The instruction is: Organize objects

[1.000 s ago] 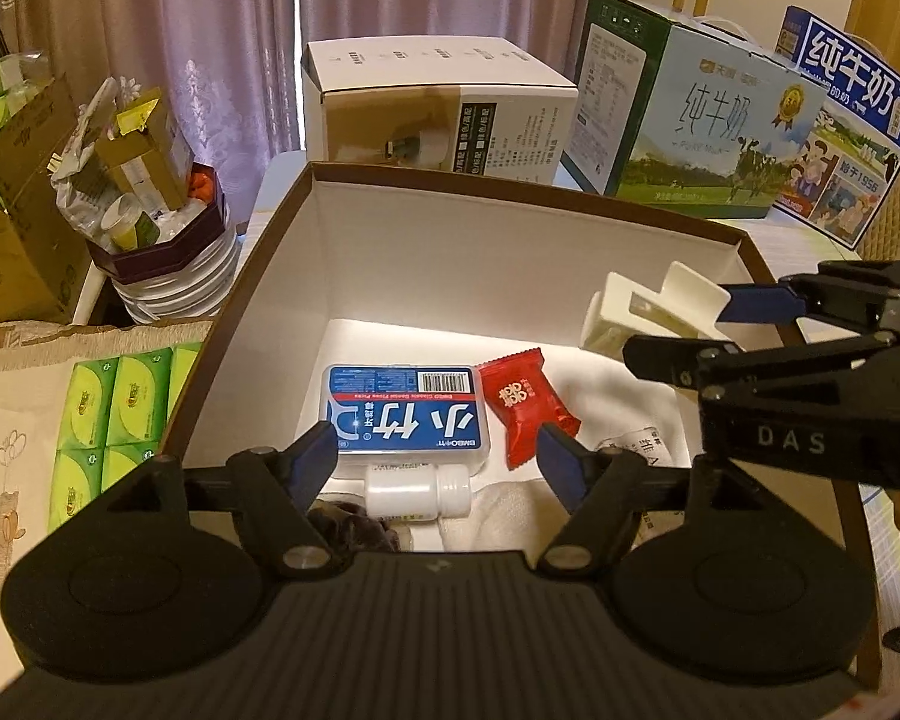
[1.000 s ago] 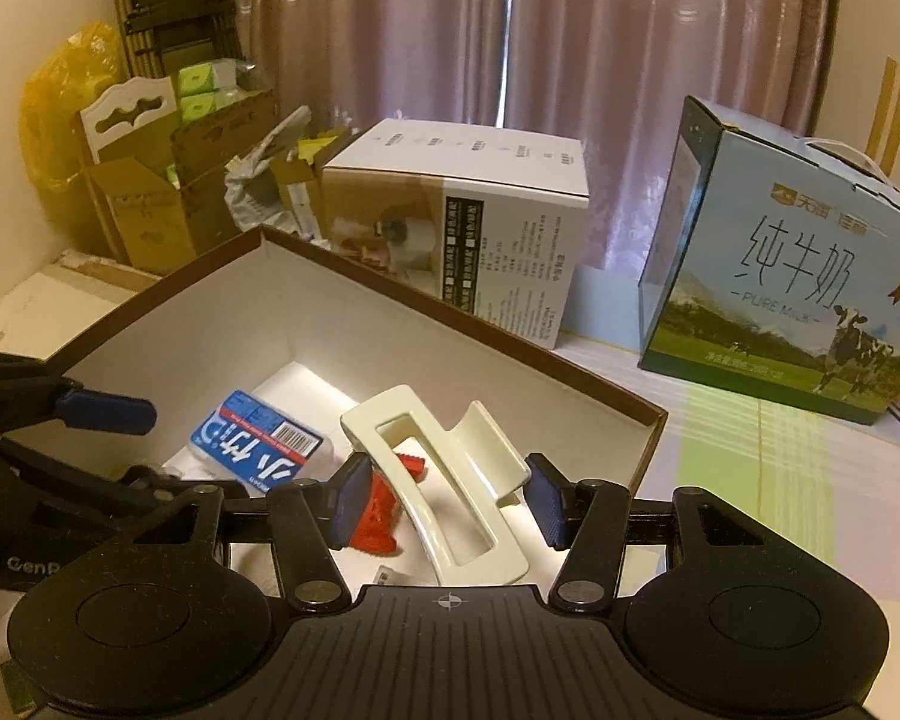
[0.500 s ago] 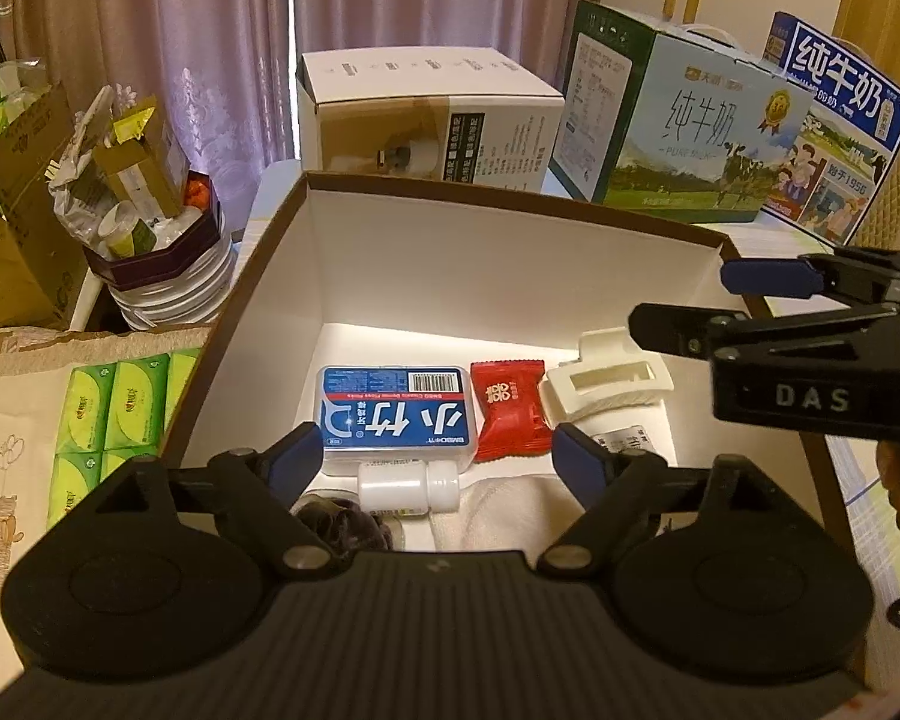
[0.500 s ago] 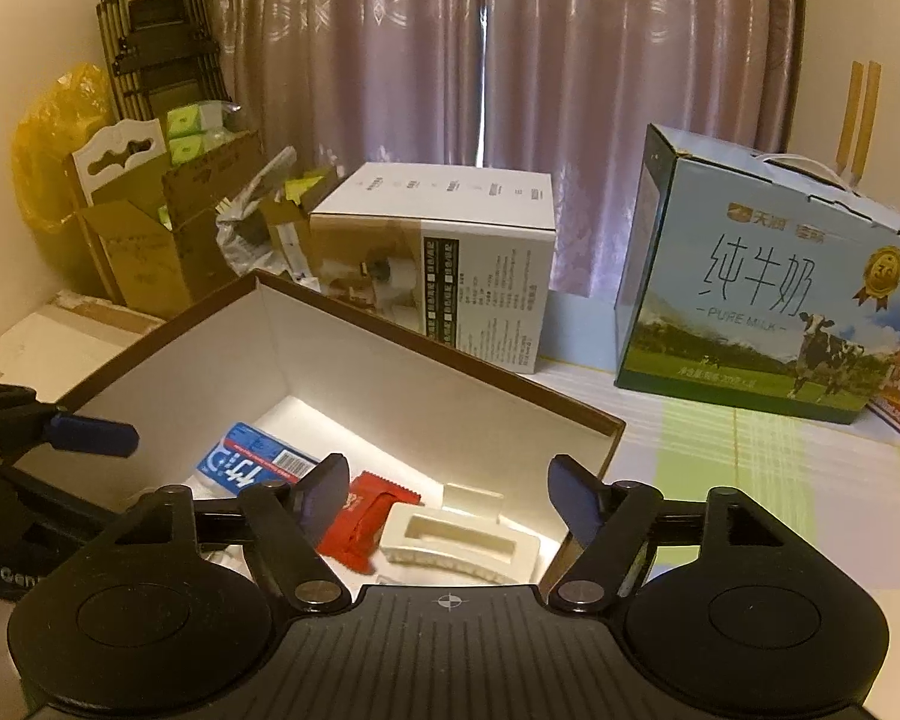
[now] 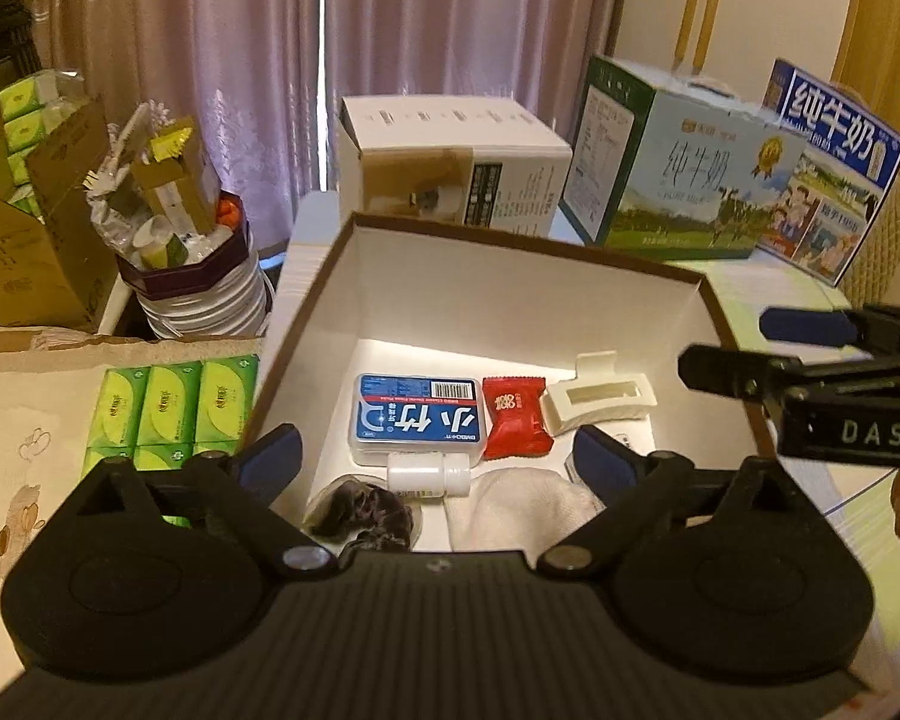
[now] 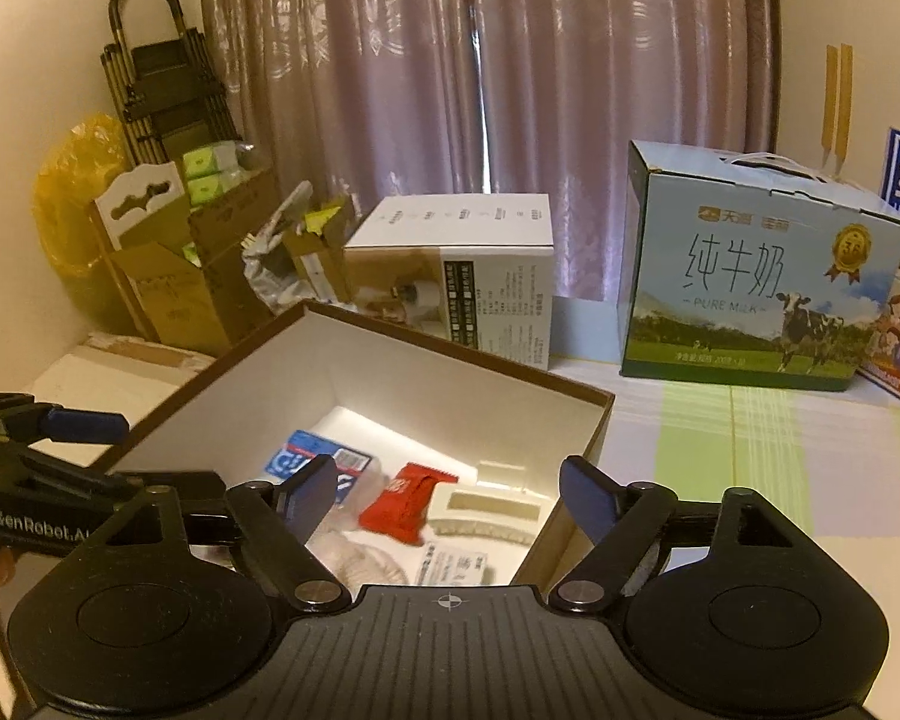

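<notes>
Two hand-held grippers hover over an open brown box (image 5: pixel 714 300) with a white inside, which sits on a table.

The left gripper (image 5: pixel 435 453) has its two blue-tipped fingers (image 5: pixel 273 453) spread wide. Its jaws have just been opening, and nothing is between them; they touch nothing. Below them, on the box floor, lie a blue and white flat case (image 5: pixel 419 417), a small white bottle (image 5: pixel 429 474) on its side just in front of the case, a red candy wrapper (image 5: pixel 515 417) touching the case's right edge, and a cream hair clip (image 5: pixel 597 399) just right of the candy. A dark scrunchie (image 5: pixel 369 513) and a white cloth (image 5: pixel 519 507) lie at the near edge.

The right gripper (image 6: pixel 450 501) also stands apart, empty. Its jaws have just been opening too. The hair clip (image 6: pixel 486 510) rests flat on the box floor below and between its fingers (image 6: pixel 588 501), not touching them. The red candy (image 6: pixel 399 501) lies just left of the clip, and a small paper packet (image 6: pixel 456 564) lies nearer the camera.

Behind the box stand a white carton (image 6: pixel 468 264) and a milk carton (image 6: pixel 744 294), before a mauve curtain (image 6: pixel 480 60). Green tissue packs (image 5: pixel 174 408) lie left of the box.
</notes>
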